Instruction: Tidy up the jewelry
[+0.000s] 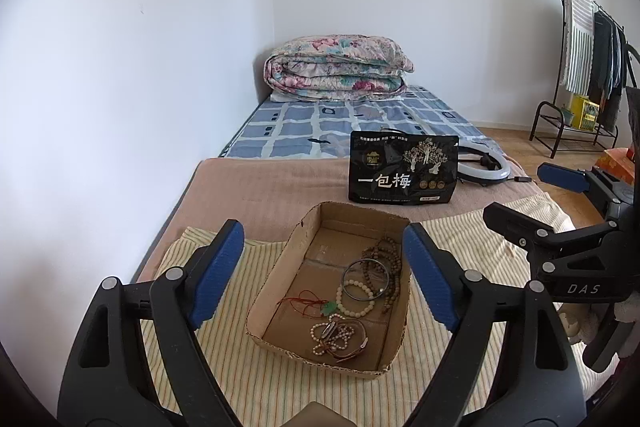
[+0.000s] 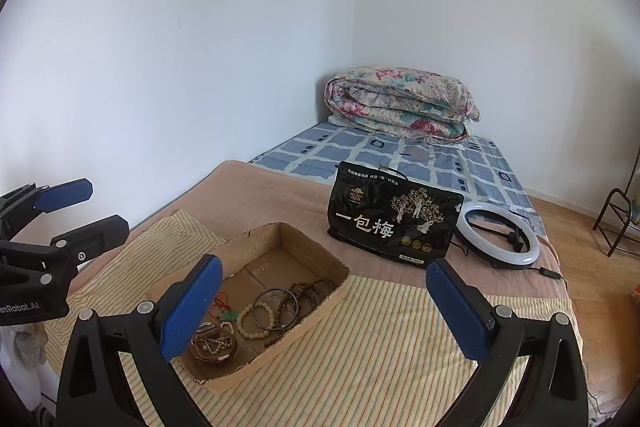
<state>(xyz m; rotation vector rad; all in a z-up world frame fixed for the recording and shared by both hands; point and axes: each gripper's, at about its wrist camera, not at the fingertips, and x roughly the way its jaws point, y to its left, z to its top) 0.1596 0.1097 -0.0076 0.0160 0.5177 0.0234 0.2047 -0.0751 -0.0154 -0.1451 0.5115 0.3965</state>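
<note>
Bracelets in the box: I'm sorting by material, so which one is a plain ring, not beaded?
The dark metal bangle, lying mid-box: one smooth thin hoop. The cream bead bracelet it overlaps and the brown bead strand beside it are strung beads.

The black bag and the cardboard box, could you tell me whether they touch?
Apart. The right wrist view shows bare pink blanket between the black bag and the cardboard box.

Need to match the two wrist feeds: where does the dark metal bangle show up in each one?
Left wrist view: dark metal bangle lies in the cardboard tray, right of centre, overlapping the cream bead bracelet.
Right wrist view: the bangle sits left of centre, lower half, in the tray's near right part.
Shared landmark: the black snack bag standing beyond the tray.
</note>
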